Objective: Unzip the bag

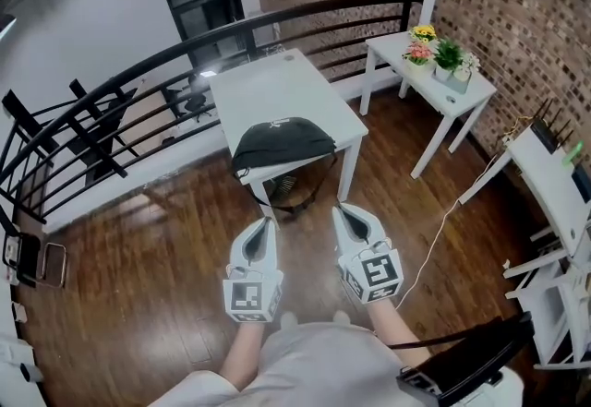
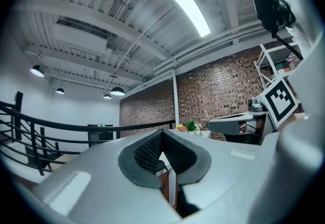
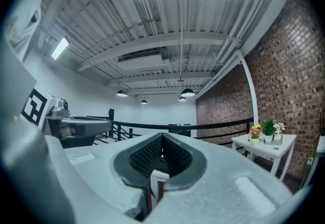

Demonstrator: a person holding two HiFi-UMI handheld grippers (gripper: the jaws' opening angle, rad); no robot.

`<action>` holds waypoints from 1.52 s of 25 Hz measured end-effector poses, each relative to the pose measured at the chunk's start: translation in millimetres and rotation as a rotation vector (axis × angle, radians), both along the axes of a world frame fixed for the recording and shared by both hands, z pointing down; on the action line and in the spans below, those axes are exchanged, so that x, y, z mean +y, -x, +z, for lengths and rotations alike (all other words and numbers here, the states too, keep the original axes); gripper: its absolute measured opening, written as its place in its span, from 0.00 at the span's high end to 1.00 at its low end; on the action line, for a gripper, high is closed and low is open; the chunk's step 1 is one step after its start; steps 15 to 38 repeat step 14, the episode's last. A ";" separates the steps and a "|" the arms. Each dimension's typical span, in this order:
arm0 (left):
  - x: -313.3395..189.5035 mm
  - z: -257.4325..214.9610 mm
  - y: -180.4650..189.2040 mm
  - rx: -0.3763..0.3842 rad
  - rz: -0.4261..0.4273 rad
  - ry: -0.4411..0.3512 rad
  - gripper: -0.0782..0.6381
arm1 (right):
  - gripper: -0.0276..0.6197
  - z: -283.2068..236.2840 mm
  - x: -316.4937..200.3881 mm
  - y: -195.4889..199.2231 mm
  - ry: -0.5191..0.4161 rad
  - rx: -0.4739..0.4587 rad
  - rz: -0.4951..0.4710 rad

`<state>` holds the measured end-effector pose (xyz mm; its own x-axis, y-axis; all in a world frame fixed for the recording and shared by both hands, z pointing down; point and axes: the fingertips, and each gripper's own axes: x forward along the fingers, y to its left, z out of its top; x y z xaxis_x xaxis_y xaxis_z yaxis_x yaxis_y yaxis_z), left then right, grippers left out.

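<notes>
A black bag (image 1: 281, 143) lies on the near edge of a white table (image 1: 277, 91) in the head view, with a strap loop hanging below the edge. My left gripper (image 1: 268, 222) and right gripper (image 1: 341, 210) are held side by side in front of the table, short of the bag, both shut with nothing between the jaws. In the left gripper view the left gripper (image 2: 162, 133) points level across the room with its jaws together. The right gripper (image 3: 162, 136) looks the same in its own view. A sliver of the white table (image 3: 158, 176) shows between its jaws.
A black railing (image 1: 138, 73) runs behind the table. A second white table (image 1: 434, 82) with potted flowers (image 1: 439, 53) stands at the right against a brick wall. White shelving (image 1: 554, 211) is at the far right, and a cable (image 1: 443, 230) trails over the wooden floor.
</notes>
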<state>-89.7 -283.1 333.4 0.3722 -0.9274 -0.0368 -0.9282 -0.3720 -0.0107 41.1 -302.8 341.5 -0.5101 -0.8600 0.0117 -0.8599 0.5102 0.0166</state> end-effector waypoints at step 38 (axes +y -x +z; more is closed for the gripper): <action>5.4 5.0 4.2 0.007 0.025 0.016 0.87 | 0.97 -6.2 8.0 15.3 -0.015 0.035 -0.012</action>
